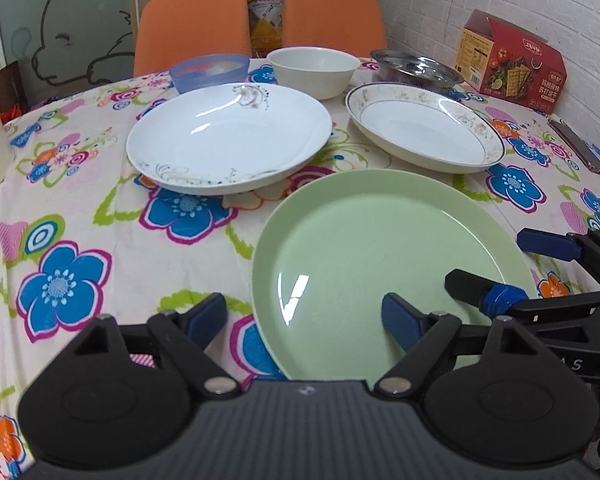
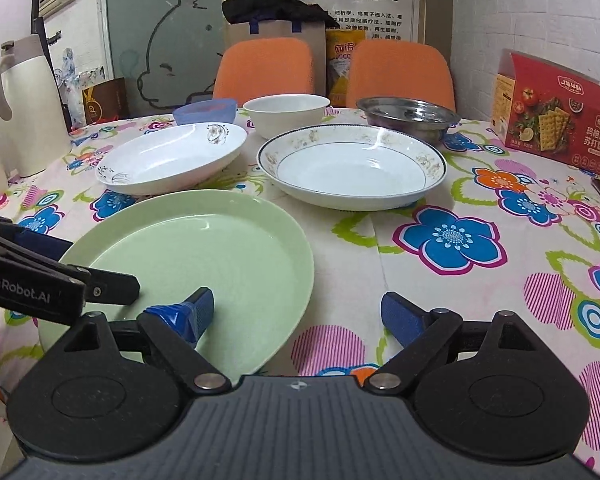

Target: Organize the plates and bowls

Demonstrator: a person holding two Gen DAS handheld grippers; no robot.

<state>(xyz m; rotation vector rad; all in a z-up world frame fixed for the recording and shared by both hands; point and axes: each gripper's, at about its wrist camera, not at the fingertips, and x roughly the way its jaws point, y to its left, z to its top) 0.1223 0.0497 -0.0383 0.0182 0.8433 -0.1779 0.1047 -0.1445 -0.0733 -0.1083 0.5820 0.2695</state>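
Both grippers' jaws wide, each straddling the green plate's (image 1: 380, 248) near rim; bare tablecloth (image 1: 100, 216) beside.

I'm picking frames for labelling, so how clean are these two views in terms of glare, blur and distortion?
Left wrist view: sharp, white glare streaks on the green plate and the white floral plate, edges bowed by fisheye. Right wrist view: also sharp, faint sheen on the green plate, brick wall curving at right, dark corner vignetting.

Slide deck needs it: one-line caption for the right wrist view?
Right tool open over the green plate's near edge; two white plates and three bowls wait behind.
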